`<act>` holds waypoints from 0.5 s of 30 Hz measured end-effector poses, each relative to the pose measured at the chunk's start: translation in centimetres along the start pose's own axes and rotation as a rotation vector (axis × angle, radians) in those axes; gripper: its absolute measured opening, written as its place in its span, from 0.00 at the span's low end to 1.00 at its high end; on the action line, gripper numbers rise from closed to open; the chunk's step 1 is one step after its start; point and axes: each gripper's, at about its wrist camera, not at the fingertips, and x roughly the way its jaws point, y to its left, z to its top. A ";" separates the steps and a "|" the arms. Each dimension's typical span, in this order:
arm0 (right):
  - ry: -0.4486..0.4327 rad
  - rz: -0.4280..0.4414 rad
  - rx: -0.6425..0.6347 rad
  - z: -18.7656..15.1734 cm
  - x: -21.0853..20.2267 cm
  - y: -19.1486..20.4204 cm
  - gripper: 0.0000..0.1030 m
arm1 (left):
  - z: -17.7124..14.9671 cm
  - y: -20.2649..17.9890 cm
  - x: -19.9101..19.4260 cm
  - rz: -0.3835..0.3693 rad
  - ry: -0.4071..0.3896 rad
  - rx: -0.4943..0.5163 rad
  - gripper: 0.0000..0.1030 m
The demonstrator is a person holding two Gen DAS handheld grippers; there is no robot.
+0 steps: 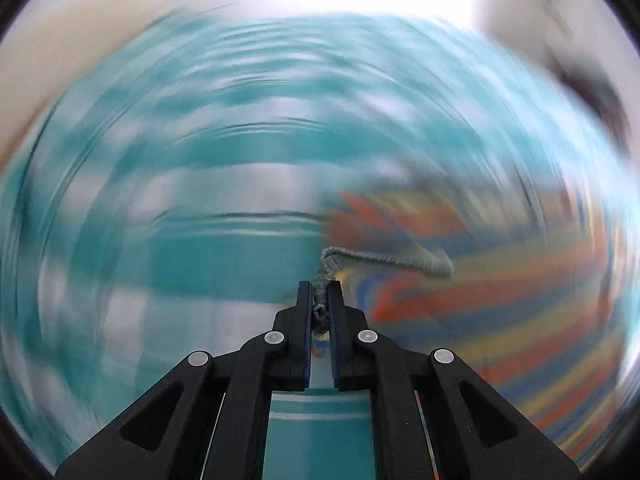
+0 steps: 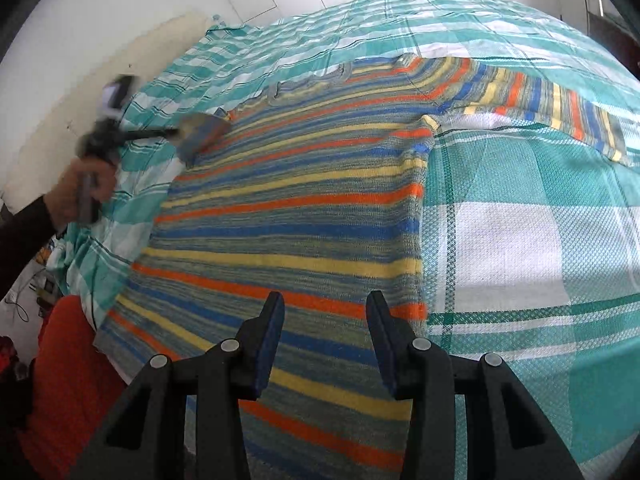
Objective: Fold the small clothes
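A striped knit sweater point(image 2: 304, 208), orange, blue, yellow and grey, lies flat on a teal and white checked bedspread point(image 2: 520, 240). Its right sleeve point(image 2: 560, 108) is spread out to the far right. My right gripper point(image 2: 326, 308) is open and empty, above the sweater's lower hem. My left gripper point(image 1: 320, 292) is shut on the grey ribbed cuff point(image 1: 384, 262) of the other sleeve; the left wrist view is heavily motion-blurred. In the right wrist view the left gripper point(image 2: 176, 133) appears blurred at the sweater's far left, holding the sleeve end lifted over the body.
The bed's left edge point(image 2: 92, 280) drops to a floor with clutter. An orange object point(image 2: 68, 380) sits at the lower left. A white wall point(image 2: 120, 20) stands behind the bed. A hand point(image 2: 84, 188) grips the left tool.
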 end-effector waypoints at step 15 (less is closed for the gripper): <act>0.053 -0.029 -0.026 -0.6 1.9 0.6 0.43 | -7.2 17.7 6.2 -0.089 0.137 -0.724 0.56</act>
